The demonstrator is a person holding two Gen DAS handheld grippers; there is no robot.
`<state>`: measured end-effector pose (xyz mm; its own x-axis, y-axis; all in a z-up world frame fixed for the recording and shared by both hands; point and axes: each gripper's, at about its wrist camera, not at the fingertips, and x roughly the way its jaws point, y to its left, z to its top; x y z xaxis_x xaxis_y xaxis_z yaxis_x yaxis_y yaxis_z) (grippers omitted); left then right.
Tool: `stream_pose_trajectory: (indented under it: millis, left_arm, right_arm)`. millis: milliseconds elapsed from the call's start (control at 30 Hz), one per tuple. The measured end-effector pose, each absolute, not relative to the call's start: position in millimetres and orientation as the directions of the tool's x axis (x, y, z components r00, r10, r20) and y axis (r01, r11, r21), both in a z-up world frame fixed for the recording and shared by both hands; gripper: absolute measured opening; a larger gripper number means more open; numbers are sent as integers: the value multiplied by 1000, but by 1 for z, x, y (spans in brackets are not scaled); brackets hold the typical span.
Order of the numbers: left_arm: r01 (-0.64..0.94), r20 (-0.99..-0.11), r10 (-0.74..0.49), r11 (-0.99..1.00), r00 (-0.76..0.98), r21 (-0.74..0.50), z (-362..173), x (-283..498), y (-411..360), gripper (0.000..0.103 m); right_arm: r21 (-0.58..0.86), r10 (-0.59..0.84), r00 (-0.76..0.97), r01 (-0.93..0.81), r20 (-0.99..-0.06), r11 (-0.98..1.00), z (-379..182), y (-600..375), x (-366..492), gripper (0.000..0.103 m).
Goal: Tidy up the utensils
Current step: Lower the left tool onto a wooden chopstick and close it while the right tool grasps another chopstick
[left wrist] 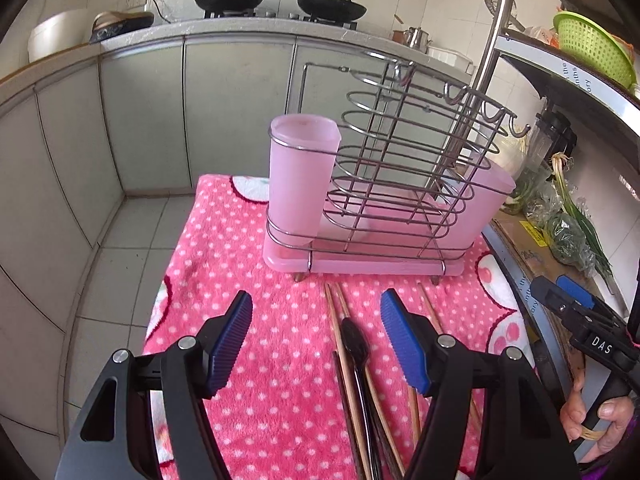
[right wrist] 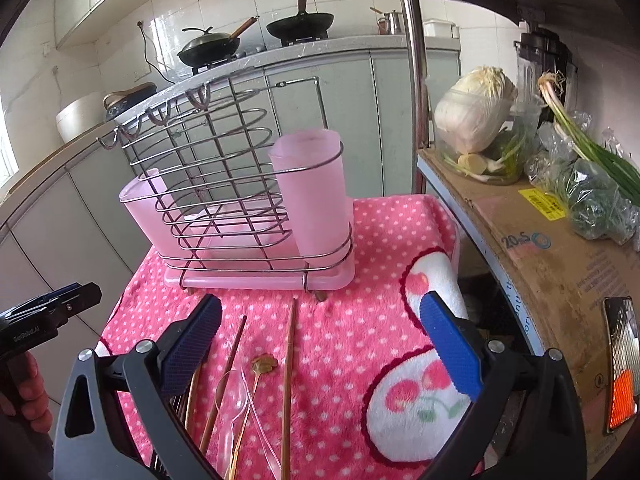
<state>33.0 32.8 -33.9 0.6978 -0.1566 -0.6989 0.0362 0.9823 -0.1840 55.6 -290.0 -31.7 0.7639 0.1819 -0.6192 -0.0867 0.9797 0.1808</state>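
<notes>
Step in hand: we judge that nothing is picked up yet; both of our grippers hover over the loose utensils, ahead of a first grasp.
Utensils: chopsticks (right wrist: 287,380), a clear plastic spoon (right wrist: 236,404), a small gold spoon (right wrist: 262,364) and a dark spoon (left wrist: 354,344) lie on the pink dotted towel (right wrist: 360,240), just in front of the rack.
Rack: the wire utensil rack (left wrist: 400,168) stands upright on its pink tray (left wrist: 360,266), with a tall pink cup (left wrist: 300,176) at one end and a lower pink bin (left wrist: 488,196) at the other; we see nothing in either.
Left gripper (left wrist: 316,344): spread wide, holding nothing, pointing forward and down toward the rack, with the dark spoon and chopsticks between its fingers.
Right gripper (right wrist: 320,344): also spread and holding nothing, angled down over the chopsticks and the two spoons.
Doing it well: we should single out one piece, close on its handle away from its neighbours, then lift it clear before tipping it upright over a cup.
Risk: the pieces lie crossed and close together, so a low, broad pinch could drag several along.
Hands: our right hand (left wrist: 596,420) grips its handle at the edge of the left view.
</notes>
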Motion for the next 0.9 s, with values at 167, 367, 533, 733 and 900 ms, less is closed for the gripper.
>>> stream_pose_trajectory:
  millis: [167, 367, 533, 733, 900]
  left_arm:
    - [47, -762, -220, 969, 609, -241, -51, 53, 35, 45]
    - [42, -830, -259, 961, 493, -274, -78, 85, 22, 23]
    - [10, -872, -263, 959, 413, -284, -103, 111, 14, 22]
    - [-19, -905, -222, 969, 364, -245, -123, 132, 7, 20]
    - [-24, -922, -197, 976, 335, -218, -135, 142, 2, 16]
  right_arm:
    - [245, 232, 713, -87, -661, 966, -43, -298, 64, 96]
    - [326, 306, 655, -95, -691, 940, -56, -302, 71, 68]
    - [377, 349, 615, -90, -707, 922, -67, -307, 76, 53]
    - [425, 397, 579, -95, -712, 900, -75, -309, 82, 39]
    - [428, 410, 560, -106, -720, 897, -80, -304, 87, 37]
